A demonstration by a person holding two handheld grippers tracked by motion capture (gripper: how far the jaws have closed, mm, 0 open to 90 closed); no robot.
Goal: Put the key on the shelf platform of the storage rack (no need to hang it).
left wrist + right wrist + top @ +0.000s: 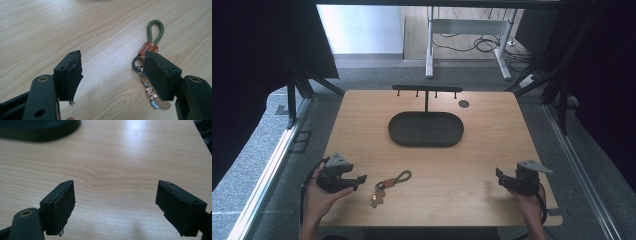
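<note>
Left gripper (fingers spread, empty) lies beside the keyring; right gripper likewise gapes, empty

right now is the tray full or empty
Empty: the high view shows the tray with a bare dark floor. The keychain lies on the table in front of it, by the left gripper.

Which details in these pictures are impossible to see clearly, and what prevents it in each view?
- Charms of the keychain with green cord loop: left gripper view, partly behind that gripper's black jaw; in the high view, too small.
- Small dark round spot on the wooden table: high view, too small to identify.
- Pegs of the black T-shaped stand above the black oval tray: high view, too small.
- Same tray: right gripper view, cut by the top edge.
</note>
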